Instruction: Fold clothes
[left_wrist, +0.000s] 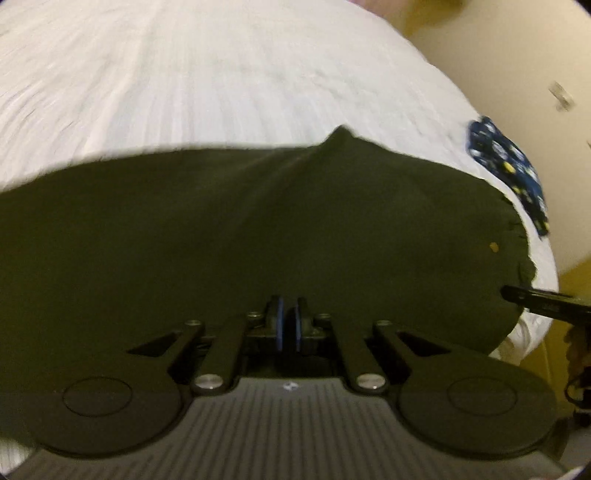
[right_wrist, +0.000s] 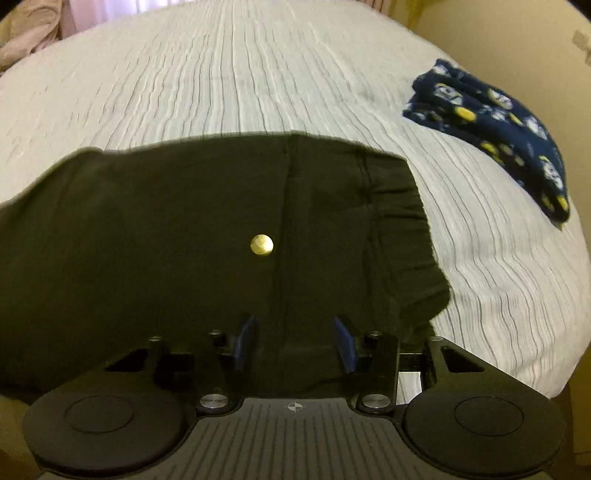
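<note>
Left and right wrist views over a bed covered in a pale, ribbed white bedspread (right_wrist: 258, 85). A dark olive-black cloth garment with a small round brass button (right_wrist: 262, 244) lies spread on the bedspread directly ahead of both tongs. The left gripper (left_wrist: 289, 325) has its blue-padded jaws drawn narrow, nearly together; a tented ridge of the dark garment (left_wrist: 258, 229) runs forward from them, which suggests a pinch of fabric, though the cloth at the pads themselves is too dark to confirm. The right gripper (right_wrist: 293, 341) stands about half open over the garment, its pads apart and pressing on nothing. Ahead and to the right of both tongs, near the bed's edge, rests a navy patterned fabric bundle with white and yellow prints (right_wrist: 491, 133), apparently already folded. Judged progress: one item done; the dark garment appears only partly folded, with further folds and stacking remaining.
</note>
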